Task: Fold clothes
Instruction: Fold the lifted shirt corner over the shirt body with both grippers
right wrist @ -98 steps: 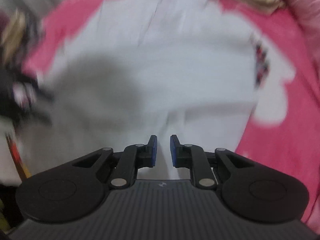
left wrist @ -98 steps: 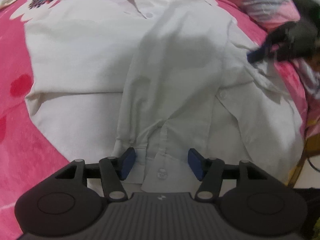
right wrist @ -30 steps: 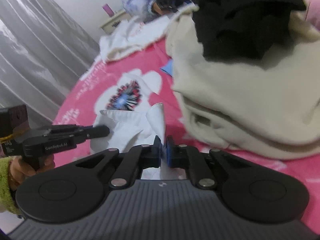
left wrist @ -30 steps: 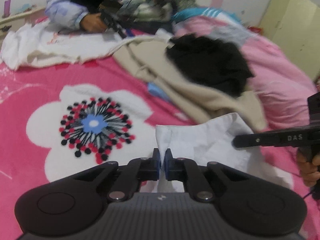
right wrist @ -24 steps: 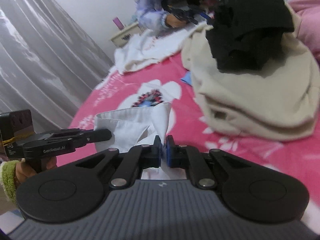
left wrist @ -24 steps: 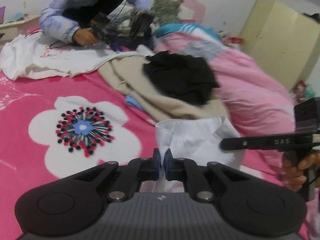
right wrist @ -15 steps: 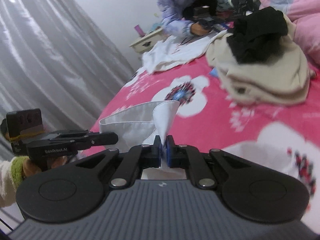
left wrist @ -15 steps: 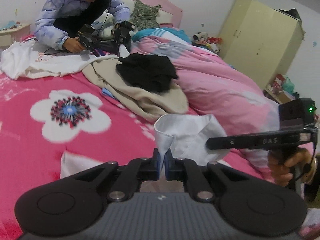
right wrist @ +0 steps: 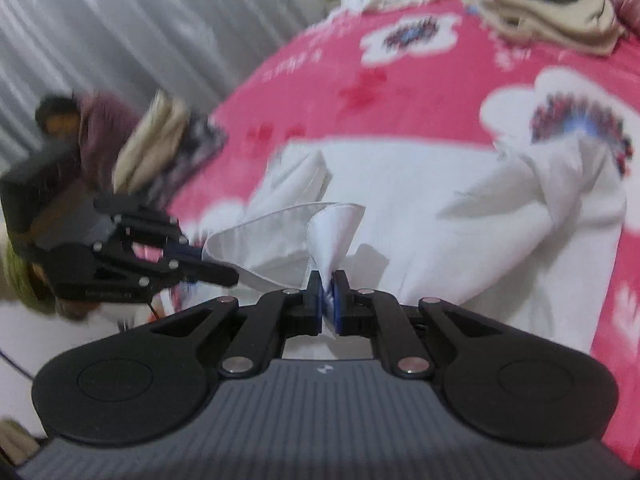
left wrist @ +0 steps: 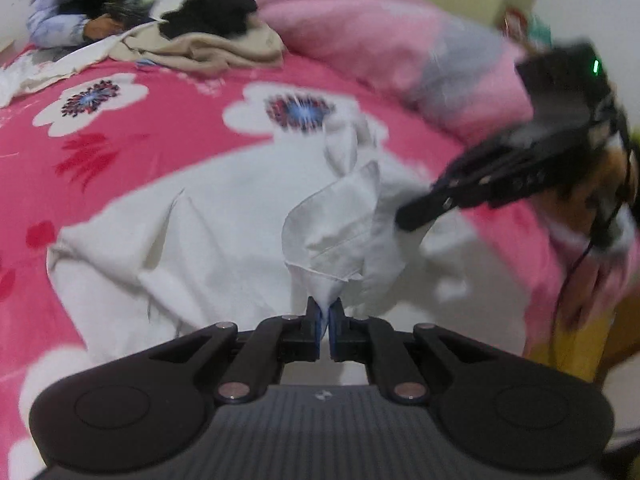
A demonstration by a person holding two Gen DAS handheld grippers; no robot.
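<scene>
Shirt [left wrist: 224, 220] hem now lower, over body.

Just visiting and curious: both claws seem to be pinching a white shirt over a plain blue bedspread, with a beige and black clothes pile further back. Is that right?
Nearly. The bedspread is not plain blue: it is pink with white flowers, as the left wrist view shows. The rest holds: the left claw and the right claw both pinch the white shirt, and the beige and black clothes pile lies further back.

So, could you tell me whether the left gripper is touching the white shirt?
Touching. In the left wrist view the left gripper has its jaws shut on a pinched fold of the white shirt.
</scene>
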